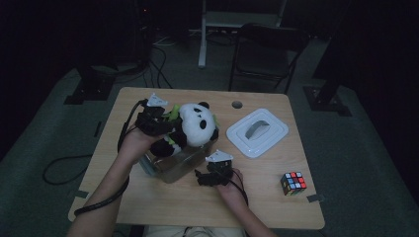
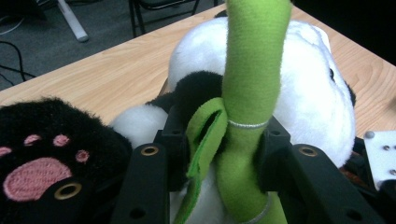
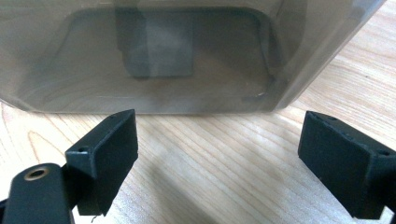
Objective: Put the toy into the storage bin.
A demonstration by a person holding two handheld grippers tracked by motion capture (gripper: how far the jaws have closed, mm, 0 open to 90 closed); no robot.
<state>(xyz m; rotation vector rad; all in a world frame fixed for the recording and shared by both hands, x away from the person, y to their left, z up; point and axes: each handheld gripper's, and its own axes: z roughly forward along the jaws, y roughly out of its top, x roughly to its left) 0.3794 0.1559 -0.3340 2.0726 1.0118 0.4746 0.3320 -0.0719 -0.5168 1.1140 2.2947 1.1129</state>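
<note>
I've got the left gripper point(image 1: 157, 123) pinching the panda plush point(image 1: 197, 123) by its green bamboo stalk point(image 2: 247, 107), center-left of the high view. The plush hangs w/ its lower half in the clear plastic bin point(image 1: 185, 165), head above the rim. I'd call this step the lowering of the toy into the bin.

Right gripper point(image 1: 211, 177) sits low-center, jaws spread wide, nothing between them, just in front of the bin wall point(image 3: 187, 56).

Next, I reckon: ease left down till the plush settles, then let go; right may need to steady the bin.

White lid point(image 1: 257, 132) lies right of the bin, a Rubik's cube point(image 1: 293, 182) at lower right. Light wood table point(image 1: 148, 197), grey carpet, dark room, a chair point(image 1: 267, 54) behind.
</note>
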